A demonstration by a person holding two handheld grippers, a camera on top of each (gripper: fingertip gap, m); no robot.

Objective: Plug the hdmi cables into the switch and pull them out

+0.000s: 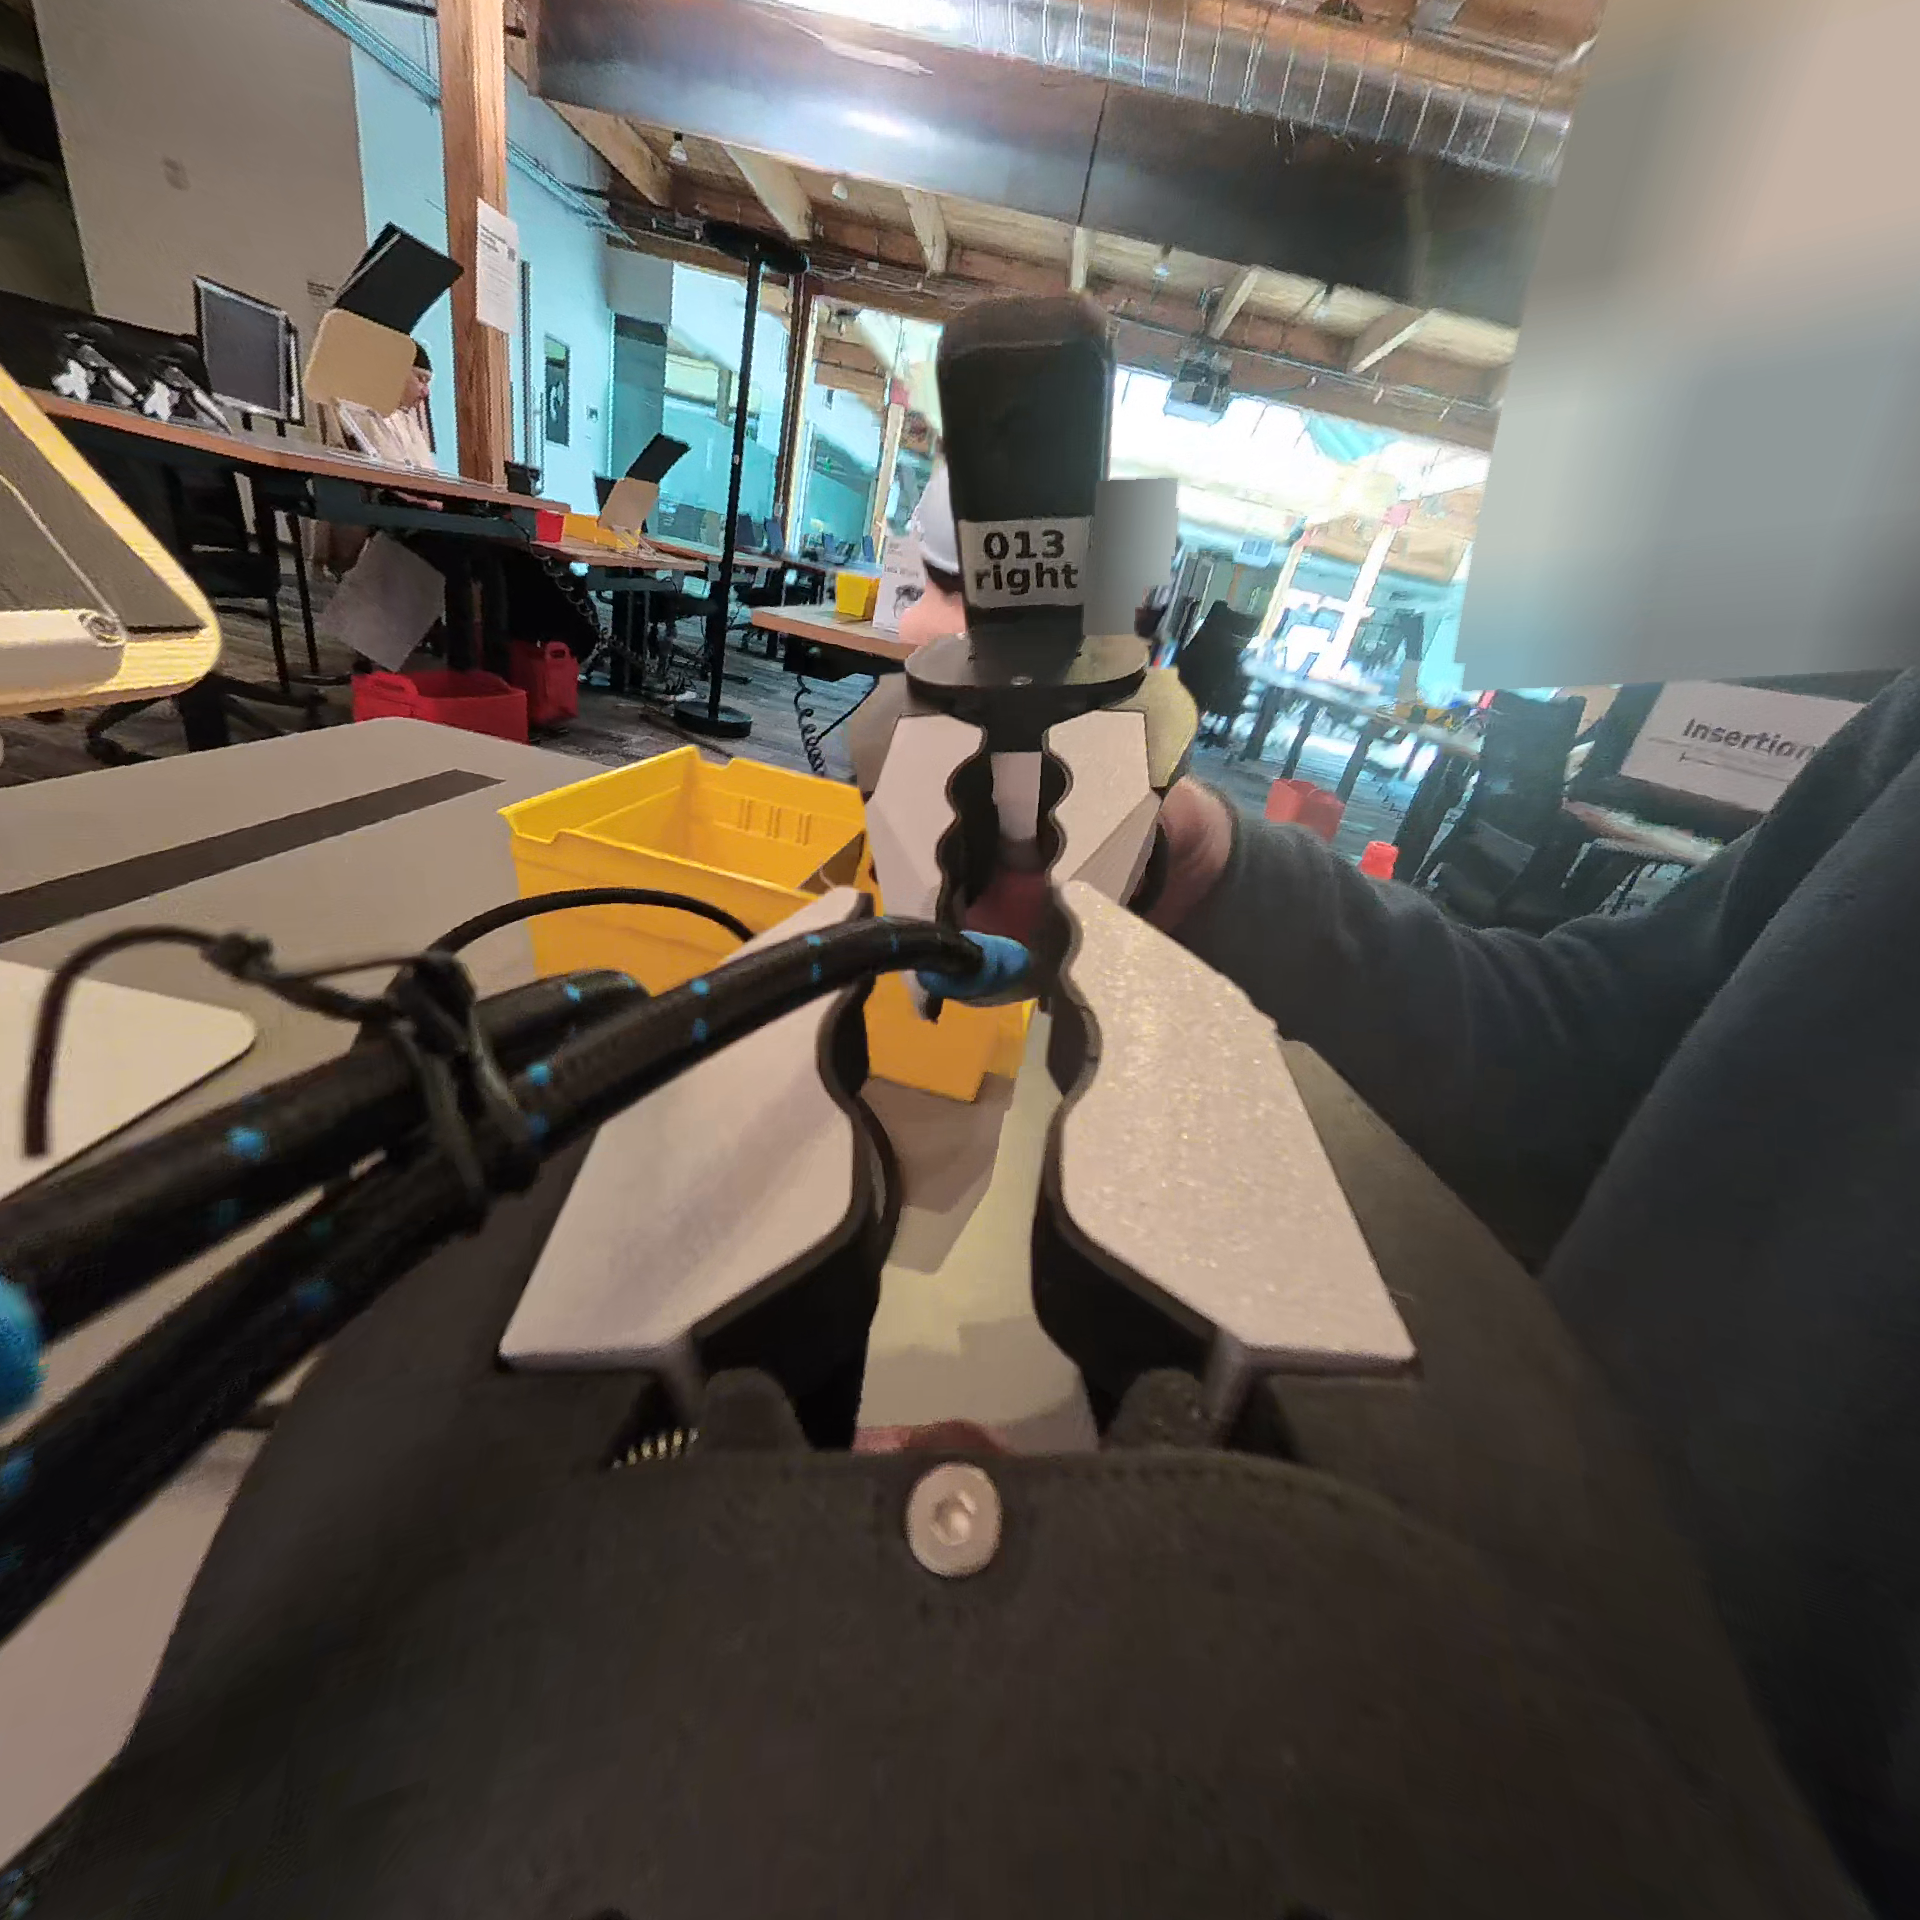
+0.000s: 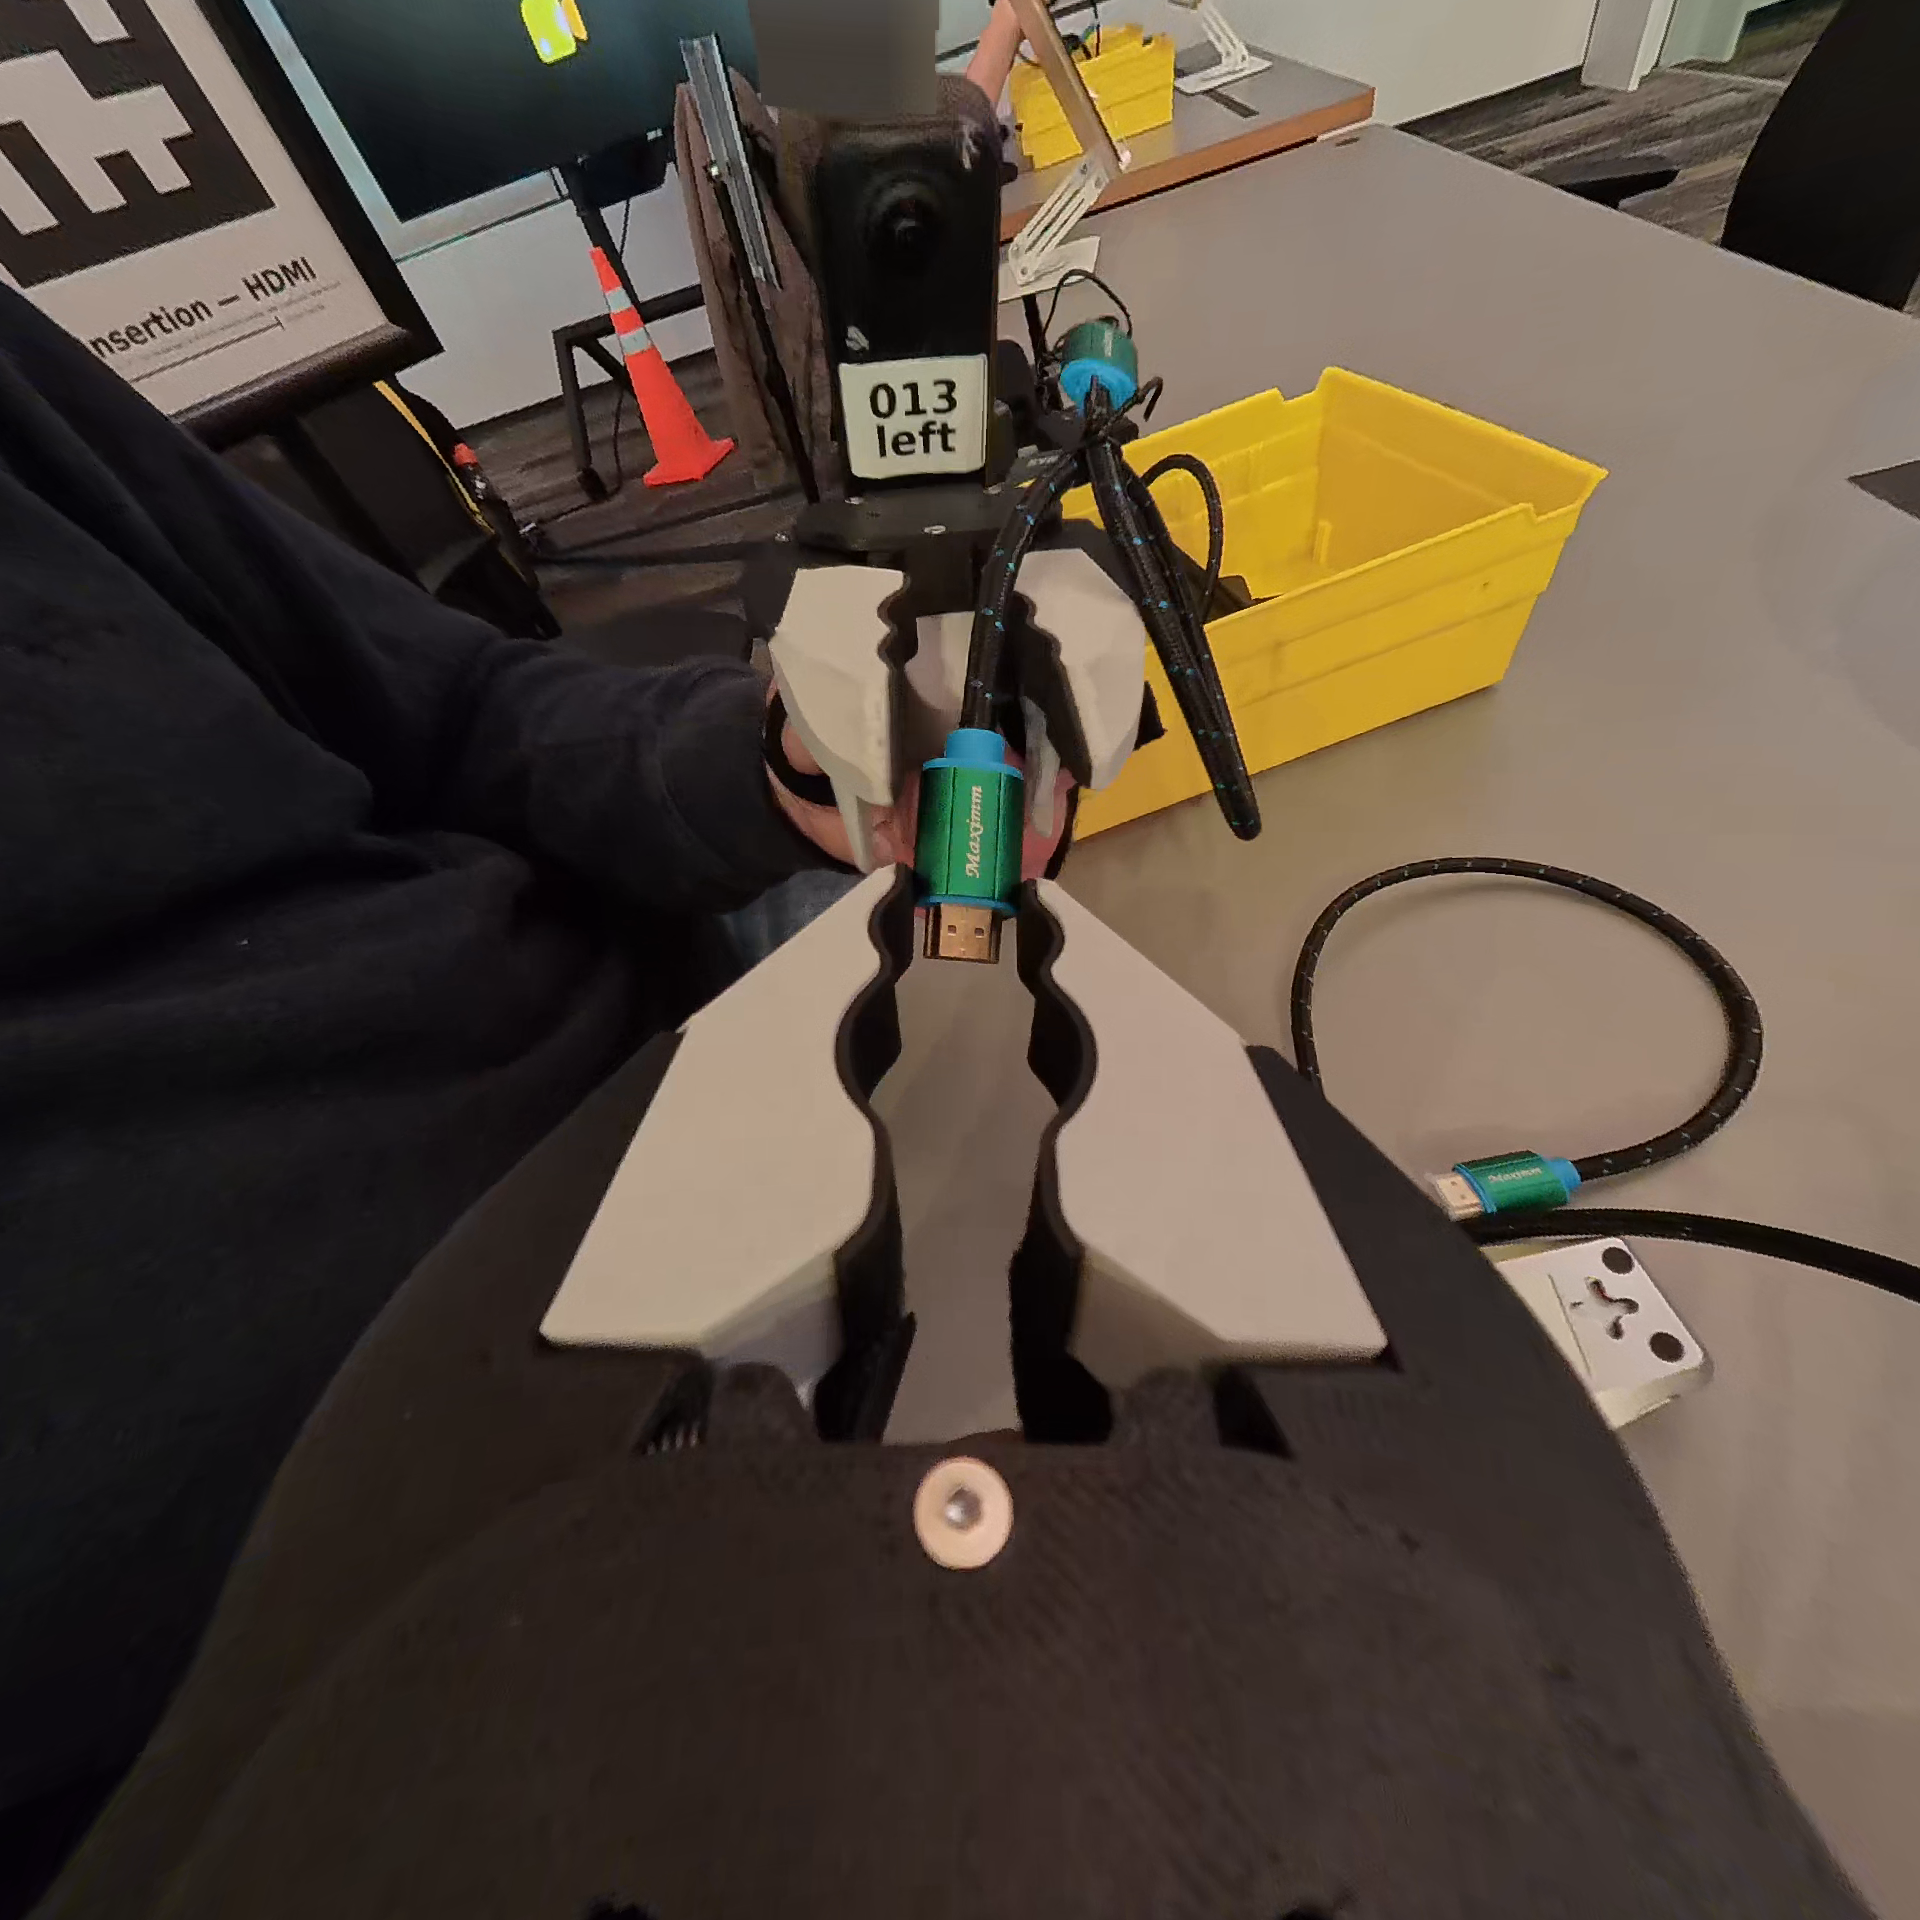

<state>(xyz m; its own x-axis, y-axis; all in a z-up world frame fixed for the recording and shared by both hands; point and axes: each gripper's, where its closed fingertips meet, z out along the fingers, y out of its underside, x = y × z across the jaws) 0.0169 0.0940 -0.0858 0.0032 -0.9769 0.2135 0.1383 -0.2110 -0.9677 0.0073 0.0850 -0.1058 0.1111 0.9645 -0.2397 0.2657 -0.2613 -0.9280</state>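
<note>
The right gripper [image 2: 961, 906] is pinching the green plug [image 2: 961, 831] only with the very ends of its fingers, and the gold end of the plug is pointing back toward its camera. The plug is hanging in the air between the two grippers, above the table [image 2: 1766, 831] and near the yellow bin [image 2: 1455, 623]. The left gripper [image 1: 966, 925] is standing around the blue collar [image 1: 987, 961]; I cannot tell whether it is pressing on it or only lying beside it. The cable [image 1: 312, 1143] is tied in a thick bundle and is leaning over the left finger, so its weight is probably pulling sideways on the plug. With such a shallow hold the plug is in danger of twisting or slipping out when one gripper is letting go. The gold end is also facing the holder, so it is needing a turn before insertion. I am not seeing the switch clearly; only a white plate [image 2: 1600, 1320] and a second cable [image 2: 1725, 1039] are lying on the table.
</note>
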